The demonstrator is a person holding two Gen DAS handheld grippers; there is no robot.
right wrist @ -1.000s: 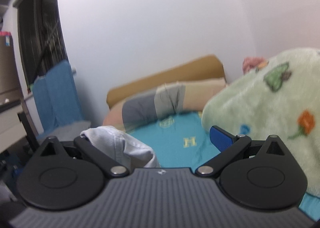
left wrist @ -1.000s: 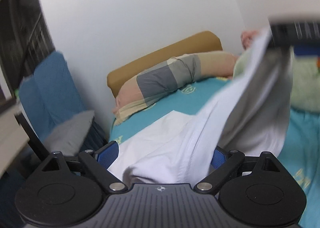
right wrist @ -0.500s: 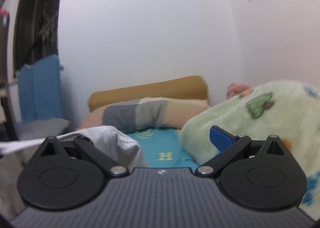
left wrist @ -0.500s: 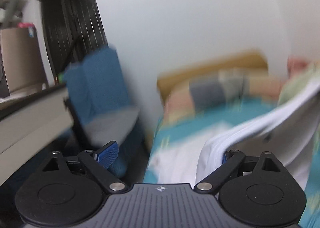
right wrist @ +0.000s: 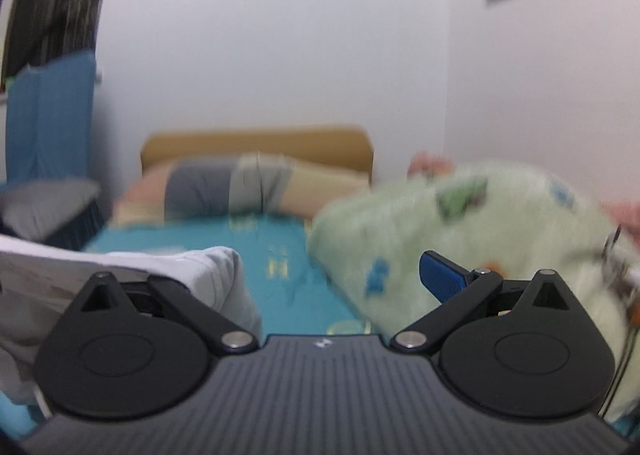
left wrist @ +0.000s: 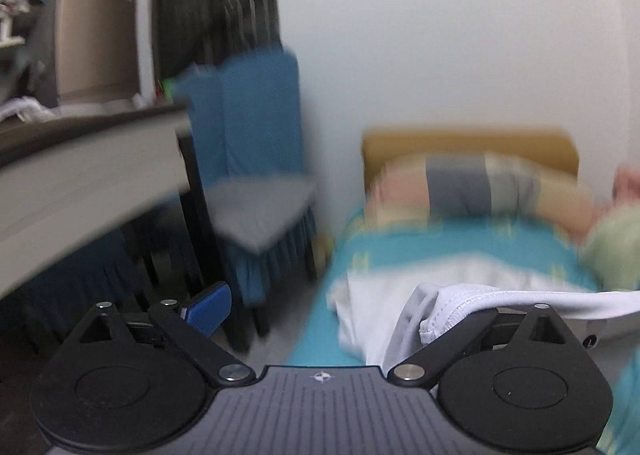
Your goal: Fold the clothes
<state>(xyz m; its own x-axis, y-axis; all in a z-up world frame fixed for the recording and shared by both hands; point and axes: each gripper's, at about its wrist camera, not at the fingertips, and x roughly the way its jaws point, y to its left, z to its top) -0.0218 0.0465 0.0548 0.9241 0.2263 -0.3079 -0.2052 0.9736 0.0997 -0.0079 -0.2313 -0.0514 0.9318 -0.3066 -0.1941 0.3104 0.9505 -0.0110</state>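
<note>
A white garment hangs stretched between my two grippers above a teal bed sheet. In the left wrist view its hem drapes over the right finger; the left finger's blue pad stands far from it and bare. My left gripper has its jaws wide apart. In the right wrist view the garment drapes over the left finger, and the right finger's blue pad is bare. My right gripper also has its jaws wide apart.
A light green patterned blanket is heaped on the bed's right side. A striped pillow lies against the tan headboard. A blue-covered chair and a desk edge stand left of the bed.
Both grippers have swung and levelled, the left view panning left toward the chair and desk. The garment has gone from hanging in a heap to being pulled taut between the grippers.
</note>
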